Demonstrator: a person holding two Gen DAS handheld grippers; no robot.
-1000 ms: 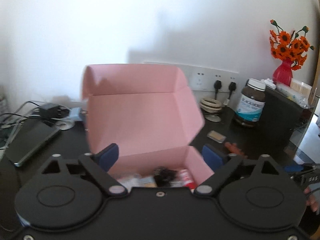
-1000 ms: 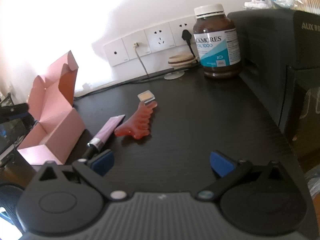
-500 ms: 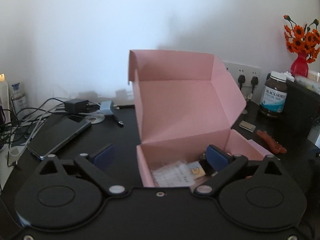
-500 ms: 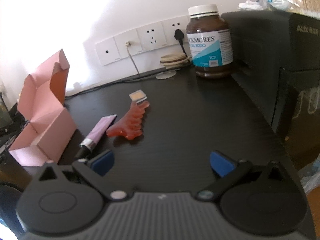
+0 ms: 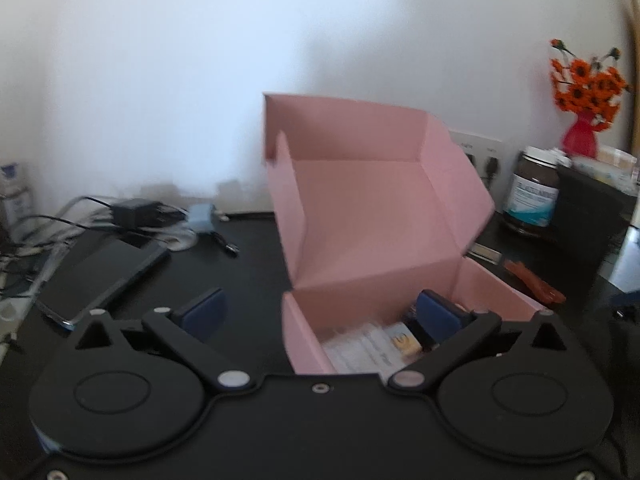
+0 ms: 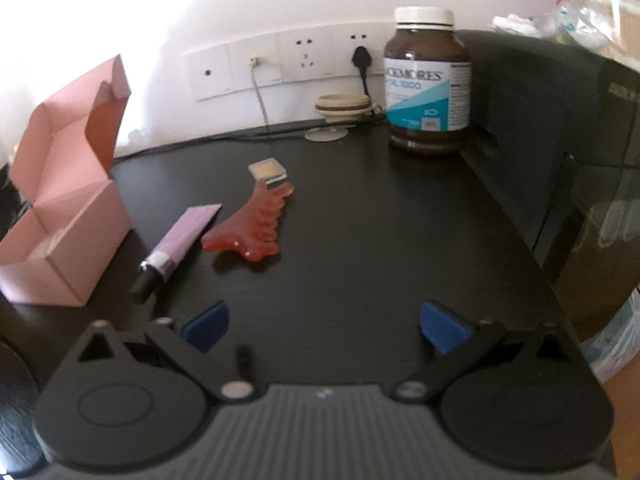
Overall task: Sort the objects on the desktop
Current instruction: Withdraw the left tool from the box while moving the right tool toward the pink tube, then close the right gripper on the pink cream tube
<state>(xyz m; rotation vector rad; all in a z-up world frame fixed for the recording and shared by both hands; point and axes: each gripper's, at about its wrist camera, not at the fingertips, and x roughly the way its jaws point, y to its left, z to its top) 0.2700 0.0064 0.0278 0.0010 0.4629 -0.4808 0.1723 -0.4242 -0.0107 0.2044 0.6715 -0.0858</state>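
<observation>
My left gripper (image 5: 320,316), jaws opening and empty, straddles the near-left corner of the open pink box (image 5: 372,208) holding small packets, while my right gripper (image 6: 324,326), spread wide and empty, faces the purple tube (image 6: 182,238), red comb (image 6: 250,230) and small square tin (image 6: 267,171) on the black desk (image 6: 380,240).

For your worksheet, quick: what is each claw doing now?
Left claw: opening, nothing gripped, at the pink box.
Right claw: open, empty.

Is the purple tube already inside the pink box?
No. In the right wrist view the purple tube lies on the black desk beside the pink box, next to the red comb.
</observation>
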